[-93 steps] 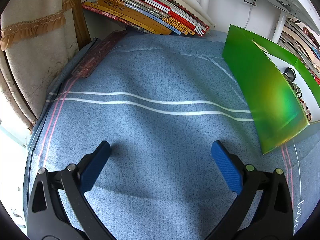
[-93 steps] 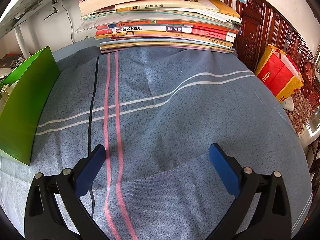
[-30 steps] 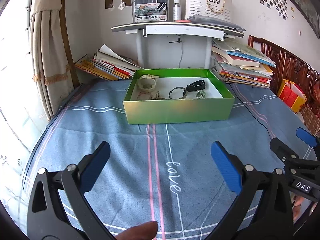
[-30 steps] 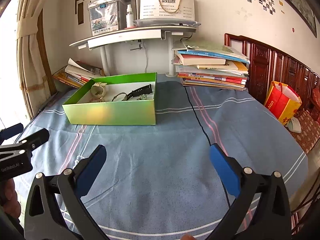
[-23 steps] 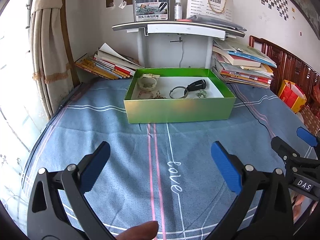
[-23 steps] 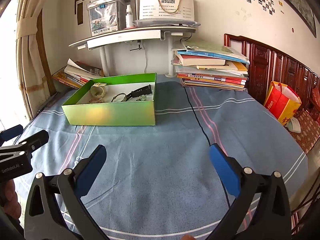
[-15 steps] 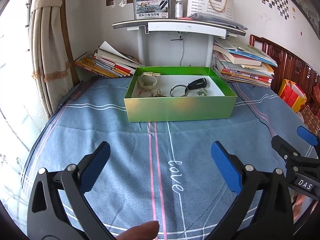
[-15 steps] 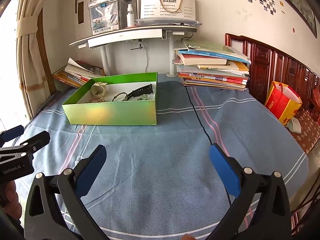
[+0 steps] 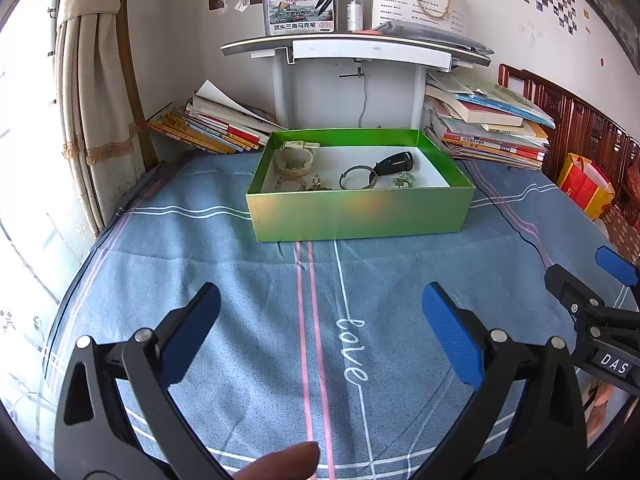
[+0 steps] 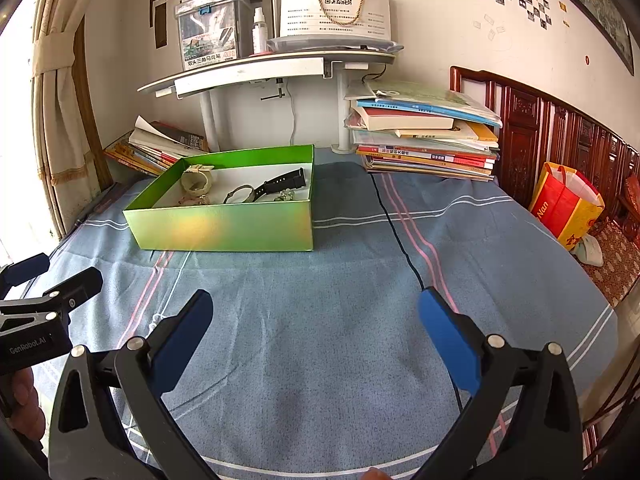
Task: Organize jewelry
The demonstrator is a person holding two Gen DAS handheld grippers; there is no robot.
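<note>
A green open box [image 9: 356, 216] [image 10: 224, 226] stands on the blue cloth at the far middle of the table. Inside lie a cream watch [image 9: 294, 158] [image 10: 196, 180], a silver bangle [image 9: 357, 177] [image 10: 237, 194], a black watch strap [image 9: 394, 162] [image 10: 282, 182] and small trinkets [image 9: 404, 180]. My left gripper [image 9: 320, 332] is open and empty, held well back from the box. My right gripper [image 10: 312, 336] is open and empty, also back from the box; it shows at the right edge of the left wrist view [image 9: 600, 308].
Book stacks lie at the back left [image 9: 212, 128] and back right [image 10: 424, 140]. A white shelf stand [image 9: 352, 48] with a storage bin rises behind the box. A black cable [image 10: 400, 236] runs across the cloth. A red and yellow bag [image 10: 564, 204] sits off the table's right.
Three seconds ago both grippers were low over the cloth beside the box; they have pulled back and up. Over the last second the view has barely shifted.
</note>
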